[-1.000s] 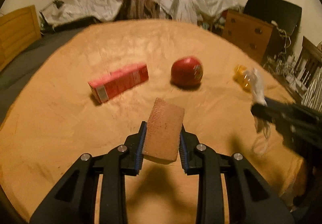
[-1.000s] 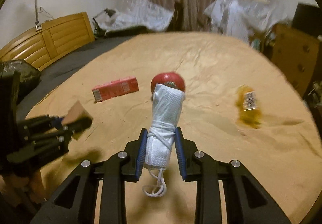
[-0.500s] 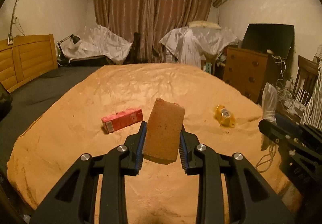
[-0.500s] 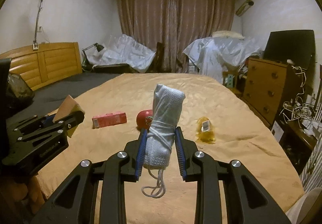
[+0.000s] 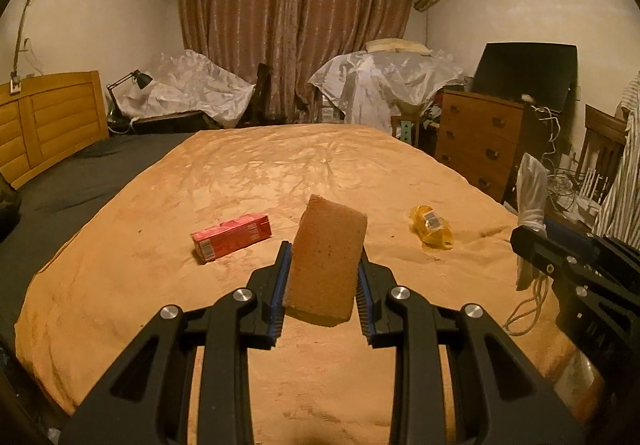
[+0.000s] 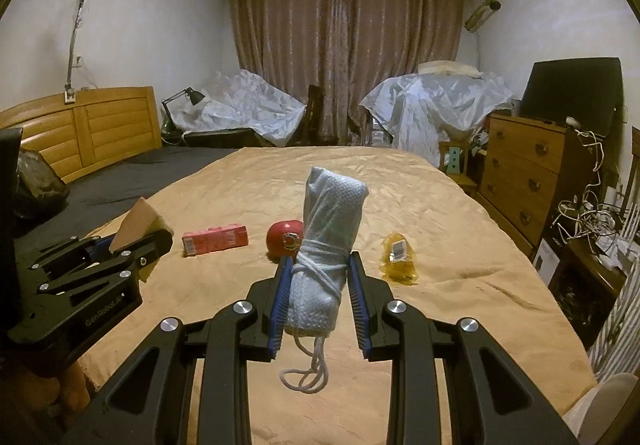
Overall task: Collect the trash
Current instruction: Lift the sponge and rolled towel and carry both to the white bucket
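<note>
My left gripper (image 5: pixel 322 273) is shut on a brown sponge (image 5: pixel 326 257) held upright above the bed. My right gripper (image 6: pixel 318 285) is shut on a rolled white cloth bundle (image 6: pixel 328 241) tied with white cord that dangles below. On the tan bedspread (image 5: pixel 248 181) lie a red carton (image 5: pixel 231 232), a red round object (image 6: pixel 284 237) and a crumpled yellow wrapper (image 5: pixel 432 229). The red round object is hidden behind the sponge in the left wrist view. The right gripper with its bundle (image 5: pixel 530 197) shows at the right edge there; the left gripper (image 6: pixel 132 245) with the sponge (image 6: pixel 138 223) shows at the left of the right wrist view.
A wooden dresser (image 6: pixel 524 173) with a dark screen stands right of the bed, with tangled cables (image 6: pixel 584 213) beside it. A wooden headboard (image 6: pixel 80 133) and a dark bag (image 6: pixel 36 181) are at the left. Plastic-covered furniture and curtains (image 5: pixel 296 33) fill the far wall.
Both grippers have risen and tilted up with their loads, so the views went from looking down at the bed to showing the whole room. Both grips are unchanged.
</note>
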Action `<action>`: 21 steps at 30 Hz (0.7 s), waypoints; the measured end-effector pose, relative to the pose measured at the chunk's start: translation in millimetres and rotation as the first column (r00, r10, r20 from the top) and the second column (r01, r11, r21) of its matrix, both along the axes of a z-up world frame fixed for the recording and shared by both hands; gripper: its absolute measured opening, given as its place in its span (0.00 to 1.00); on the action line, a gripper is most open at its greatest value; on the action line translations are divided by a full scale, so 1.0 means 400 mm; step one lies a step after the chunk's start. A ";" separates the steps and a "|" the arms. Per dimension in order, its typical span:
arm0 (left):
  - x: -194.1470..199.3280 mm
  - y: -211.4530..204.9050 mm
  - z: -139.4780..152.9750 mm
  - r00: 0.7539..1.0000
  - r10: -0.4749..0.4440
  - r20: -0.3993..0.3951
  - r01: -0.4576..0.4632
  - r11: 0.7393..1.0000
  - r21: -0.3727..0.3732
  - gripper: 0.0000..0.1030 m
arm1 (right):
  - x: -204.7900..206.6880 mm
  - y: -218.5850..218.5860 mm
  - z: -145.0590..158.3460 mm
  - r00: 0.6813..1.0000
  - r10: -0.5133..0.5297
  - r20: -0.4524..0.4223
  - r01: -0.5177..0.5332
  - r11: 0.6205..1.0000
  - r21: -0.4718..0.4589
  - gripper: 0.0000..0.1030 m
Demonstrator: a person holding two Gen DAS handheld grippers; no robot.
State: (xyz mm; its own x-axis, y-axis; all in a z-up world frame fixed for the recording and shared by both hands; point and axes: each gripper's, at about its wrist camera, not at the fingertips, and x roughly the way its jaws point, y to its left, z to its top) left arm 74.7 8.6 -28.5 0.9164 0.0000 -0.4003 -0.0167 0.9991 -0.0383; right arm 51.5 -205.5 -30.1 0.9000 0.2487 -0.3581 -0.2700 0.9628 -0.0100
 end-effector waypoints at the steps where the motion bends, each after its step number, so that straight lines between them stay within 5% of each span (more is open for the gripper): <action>1: 0.001 -0.008 0.003 1.000 -0.008 -0.001 0.008 1.000 0.002 0.27 | 0.001 -0.009 0.006 1.000 -0.005 0.000 0.005 1.000 -0.003 0.29; 21: -0.005 -0.310 0.045 0.966 -0.260 0.003 0.260 0.965 0.031 0.27 | -0.219 -0.421 0.096 0.969 -0.246 -0.015 0.246 0.969 -0.032 0.29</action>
State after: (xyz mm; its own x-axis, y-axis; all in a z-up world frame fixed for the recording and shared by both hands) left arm 72.5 -115.5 -10.7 0.8892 -0.2268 -0.3974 0.2439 0.9698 -0.0076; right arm -36.0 -374.0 8.2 0.9254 0.0096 -0.3789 -0.0253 0.9990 -0.0366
